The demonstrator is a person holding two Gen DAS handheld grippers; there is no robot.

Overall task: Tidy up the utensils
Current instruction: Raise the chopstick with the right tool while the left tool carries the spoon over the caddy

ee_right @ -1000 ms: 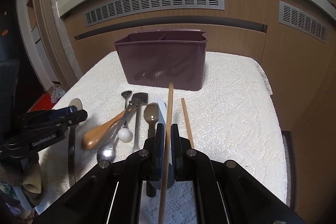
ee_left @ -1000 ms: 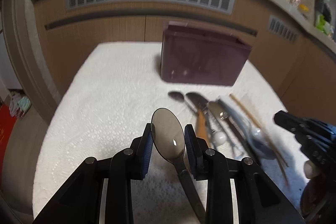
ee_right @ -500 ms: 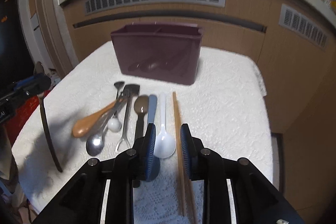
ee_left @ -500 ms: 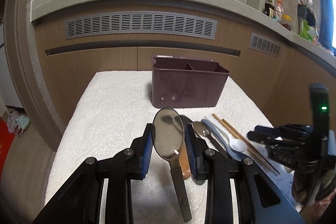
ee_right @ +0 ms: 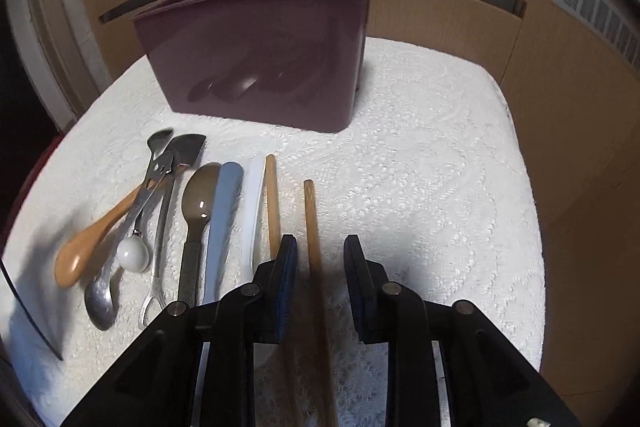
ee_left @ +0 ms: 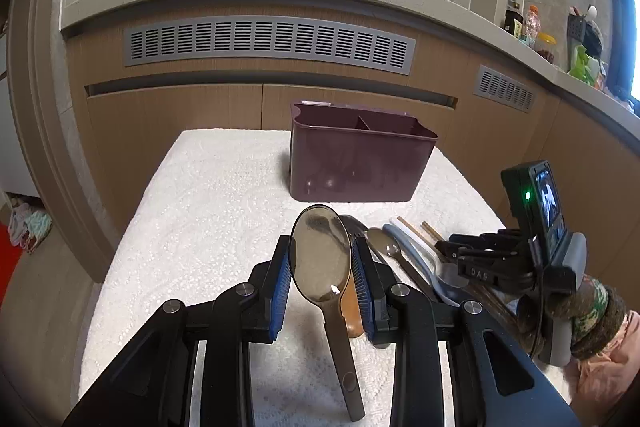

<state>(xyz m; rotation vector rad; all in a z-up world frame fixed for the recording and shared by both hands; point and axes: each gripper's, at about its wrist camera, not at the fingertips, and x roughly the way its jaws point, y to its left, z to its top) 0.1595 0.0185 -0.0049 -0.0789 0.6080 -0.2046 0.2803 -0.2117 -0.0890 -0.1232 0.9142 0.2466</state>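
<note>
Utensils lay in a row on the white lace cloth of the bench (ee_right: 420, 155), in front of the maroon caddy (ee_right: 256, 55): a wooden spoon (ee_right: 86, 243), a metal spoon (ee_right: 102, 301), a dark spoon (ee_right: 198, 205), a pale blue spoon (ee_right: 222, 223), a white spoon (ee_right: 252, 211) and 2 chopsticks. The left tongs (ee_left: 320, 281) were clamped on the bowl of a grey spoon (ee_left: 320, 259), held clear above the cloth with its handle hanging toward the camera. The right tongs (ee_right: 320, 279) stood apart, their jaws having just been closing, with the right-hand chopstick (ee_right: 311, 223) between the pads but not pressed; the left-hand chopstick (ee_right: 273, 203) lay just outside the left pad. To do this step well, I judged the right tongs should settle low and square over the stick before closing, so the round stick would not roll out or catch its neighbour. A grip nearer the middle would probably keep it from tipping. The grey spoon, pinched by its slick bowl, could slip, so a slow carry to 1 of the caddy's 2 compartments seemed wise.
</note>
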